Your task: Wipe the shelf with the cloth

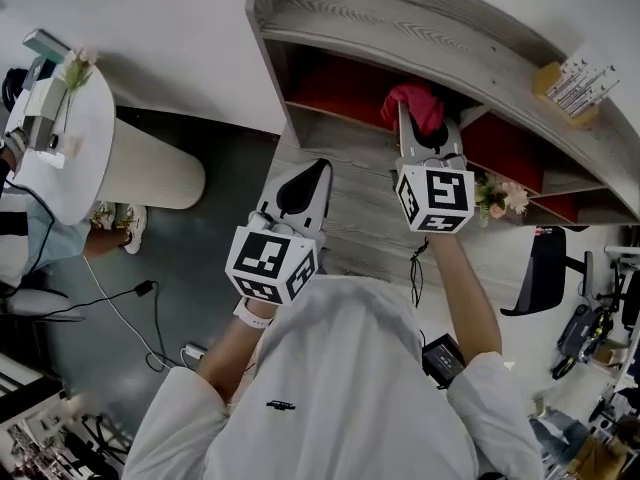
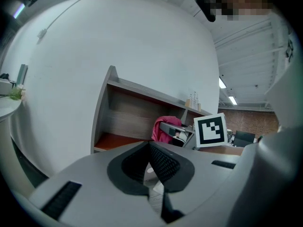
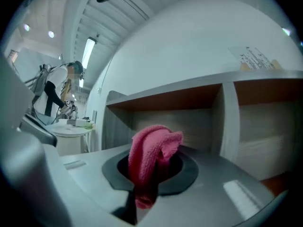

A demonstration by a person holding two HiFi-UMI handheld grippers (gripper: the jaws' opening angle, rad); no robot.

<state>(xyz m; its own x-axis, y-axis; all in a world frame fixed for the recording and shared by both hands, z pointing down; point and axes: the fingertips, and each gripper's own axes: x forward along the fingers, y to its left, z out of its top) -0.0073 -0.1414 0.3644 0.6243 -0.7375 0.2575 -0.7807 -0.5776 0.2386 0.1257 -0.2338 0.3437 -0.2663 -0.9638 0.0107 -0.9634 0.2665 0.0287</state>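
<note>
— Where's the cloth?

— The pink terry cloth (image 3: 156, 145) is pinched between the jaws of the right claw (image 3: 154, 163). It bunches up above the tips, and one fold hangs down between the black pads. The jaws are drawn in narrow, clamped on the fabric.

— And where is that claw?

— It is pushed up to the left open bay of the grey wood-grain shelf unit (image 3: 189, 94) with its red-brown lining. Straight ahead of the claw is the bay's grey back panel. The upper board runs above it, and a pale upright divider (image 3: 230, 122) stands off to its right. In the head view the cloth sits at the claw's far end, over the bay's lower board. I can't tell whether it touches the wood.

— The other one?

— The left claw (image 1: 316, 173) is closed to a point with nothing in it. It is held back from the shelf, nearer the person and to the left of the right claw. In its own view the ribbed black pads (image 2: 165, 163) meet at the front.

— Anything round about?

— Just to the right of the right claw is a small bunch of pale pink flowers (image 1: 500, 196). Farther off that way, on the shelf's top board, stands a small wooden holder with white cards (image 1: 570, 80). Well to the left of the left claw is a round white table (image 1: 85, 158).
</note>
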